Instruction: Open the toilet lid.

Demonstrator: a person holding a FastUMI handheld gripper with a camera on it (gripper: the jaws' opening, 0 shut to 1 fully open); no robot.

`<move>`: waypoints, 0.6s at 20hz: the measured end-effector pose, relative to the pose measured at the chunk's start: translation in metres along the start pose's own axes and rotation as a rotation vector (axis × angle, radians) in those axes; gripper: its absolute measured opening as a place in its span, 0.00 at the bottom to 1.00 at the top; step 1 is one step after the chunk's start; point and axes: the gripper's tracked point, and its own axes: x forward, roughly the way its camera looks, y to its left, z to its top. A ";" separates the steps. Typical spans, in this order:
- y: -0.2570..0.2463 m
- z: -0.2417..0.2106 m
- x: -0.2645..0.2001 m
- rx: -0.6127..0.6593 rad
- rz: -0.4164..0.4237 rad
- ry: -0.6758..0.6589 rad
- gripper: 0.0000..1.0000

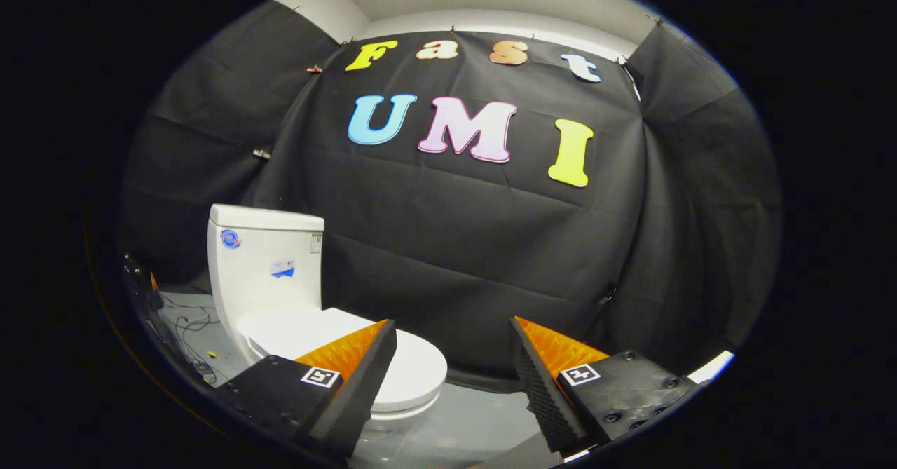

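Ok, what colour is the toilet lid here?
White, matching the tank. The closed toilet lid shows best in the gripper view, beyond the open gripper.

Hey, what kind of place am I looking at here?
Probably a staged recording booth, not a real bathroom: a white toilet with its lid down stands before a black cloth wall, loose cables on the floor beside it. The open gripper holds nothing.

The gripper (454, 378) at the bottom of the frame has two wedge-shaped fingers (364, 378) with ridged inner faces, standing apart; each sits on a dark block with screws and a square black-and-white marker
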 end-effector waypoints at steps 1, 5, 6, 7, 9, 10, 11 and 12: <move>0.005 -0.006 0.002 -0.010 0.010 0.018 0.98; 0.022 -0.032 0.005 -0.038 0.045 0.093 0.98; 0.027 -0.037 0.005 -0.048 0.053 0.109 0.98; 0.032 -0.044 0.005 -0.056 0.063 0.130 0.98; 0.042 -0.057 0.005 -0.036 0.088 0.170 0.98; 0.047 -0.068 0.005 -0.008 0.103 0.207 0.98; 0.055 -0.079 0.007 0.040 0.128 0.251 0.98; 0.061 -0.092 0.005 0.082 0.143 0.301 0.98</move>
